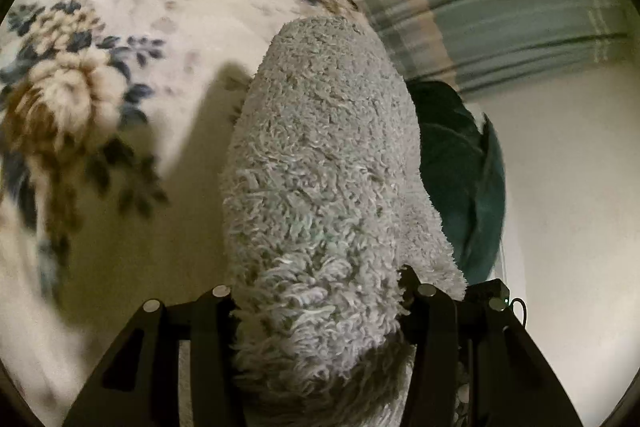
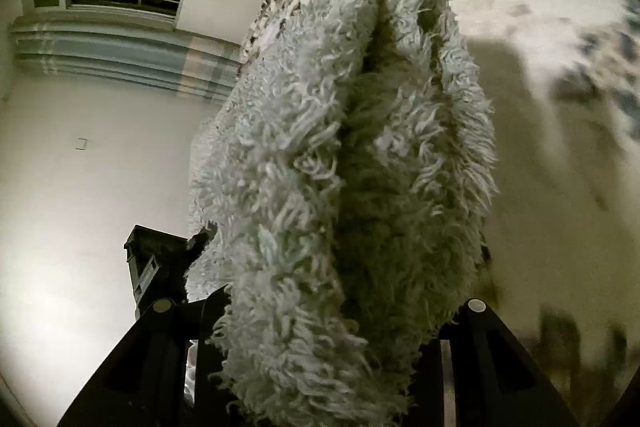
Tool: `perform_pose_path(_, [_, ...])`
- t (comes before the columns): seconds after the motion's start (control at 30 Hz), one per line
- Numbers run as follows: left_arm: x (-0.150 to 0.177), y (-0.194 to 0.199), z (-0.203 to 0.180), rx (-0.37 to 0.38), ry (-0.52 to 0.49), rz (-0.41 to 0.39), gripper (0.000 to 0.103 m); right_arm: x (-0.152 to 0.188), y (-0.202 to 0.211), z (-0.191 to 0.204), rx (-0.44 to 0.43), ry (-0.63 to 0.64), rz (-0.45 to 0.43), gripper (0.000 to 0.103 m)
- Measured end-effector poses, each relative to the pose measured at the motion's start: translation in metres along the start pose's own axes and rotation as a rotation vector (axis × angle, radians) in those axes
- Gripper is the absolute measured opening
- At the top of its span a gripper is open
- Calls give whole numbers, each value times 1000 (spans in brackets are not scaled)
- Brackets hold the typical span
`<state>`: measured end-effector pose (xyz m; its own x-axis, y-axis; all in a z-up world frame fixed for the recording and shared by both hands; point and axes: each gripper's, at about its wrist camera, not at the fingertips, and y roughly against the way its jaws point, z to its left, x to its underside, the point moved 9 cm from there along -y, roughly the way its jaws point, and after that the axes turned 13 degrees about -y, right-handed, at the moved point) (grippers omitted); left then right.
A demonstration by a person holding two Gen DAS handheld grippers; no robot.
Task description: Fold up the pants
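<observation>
Mid-fold: we hold the fluffy grey pants [image 1: 320, 167] lifted above the floral blanket [image 1: 80, 87], left gripper [image 1: 320, 311] and right gripper [image 2: 332, 315] each clamped on fabric; next, we judge, lay them doubled.

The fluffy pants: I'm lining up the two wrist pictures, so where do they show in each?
Left wrist: the fluffy pants fill the centre, rising from between the left tongs.
Right wrist: centre again, a folded bundle clamped in the right tongs.
Shared landmark: the floral bedspread, upper left in the left view, upper right in the right view.
</observation>
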<state>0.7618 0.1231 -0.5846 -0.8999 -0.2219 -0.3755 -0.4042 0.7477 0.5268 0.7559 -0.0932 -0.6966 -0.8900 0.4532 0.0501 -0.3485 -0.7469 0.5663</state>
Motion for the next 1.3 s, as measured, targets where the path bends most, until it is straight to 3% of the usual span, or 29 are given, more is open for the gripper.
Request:
perform_pose_path(0.13, [1, -27, 56, -49, 27, 55, 45, -22, -43, -21, 53, -16, 16, 37])
perform_pose_path(0.27, [6, -27, 70, -53, 15, 95, 49, -26, -60, -38, 91, -26, 44, 42])
perform_pose_path(0.4, [6, -28, 61, -127, -24, 142, 52, -40, -60, -52, 222, -27, 24, 59])
perform_pose_path(0.5, [7, -21, 43, -258, -84, 167, 55, -47, -50, -41, 381, 49, -45, 73])
perform_pose_path(0.53, [8, -18, 37, -339, -122, 178, 58, -44, -46, -32, 433, 81, -68, 87])
perform_pose_path(0.6, [9, -10, 31, -493, -176, 197, 67, -42, -26, -8, 519, 146, -121, 103])
perform_pose_path(0.67, [11, 2, 18, -634, -252, 193, 70, -35, -4, 24, 632, 232, -209, 103])
perform_pose_path(0.73, [15, 16, 4, -738, -308, 183, 75, -26, 20, 47, 689, 276, -263, 103])
perform_pose_path(0.8, [18, 30, -8, -810, -343, 174, 78, -16, 55, 61, 743, 304, -323, 103])
perform_pose_path(0.83, [19, 38, -13, -839, -357, 168, 86, -10, 67, 72, 758, 313, -346, 103])
perform_pose_path(0.9, [20, 52, -29, -863, -378, 148, 91, 12, 106, 91, 772, 323, -390, 103])
perform_pose_path(1.07, [20, 88, -78, -894, -425, 79, 91, 56, 174, 142, 775, 362, -469, 103])
perform_pose_path(1.3, [45, 150, -180, -895, -488, -18, 91, 124, 260, 198, 743, 415, -527, 103])
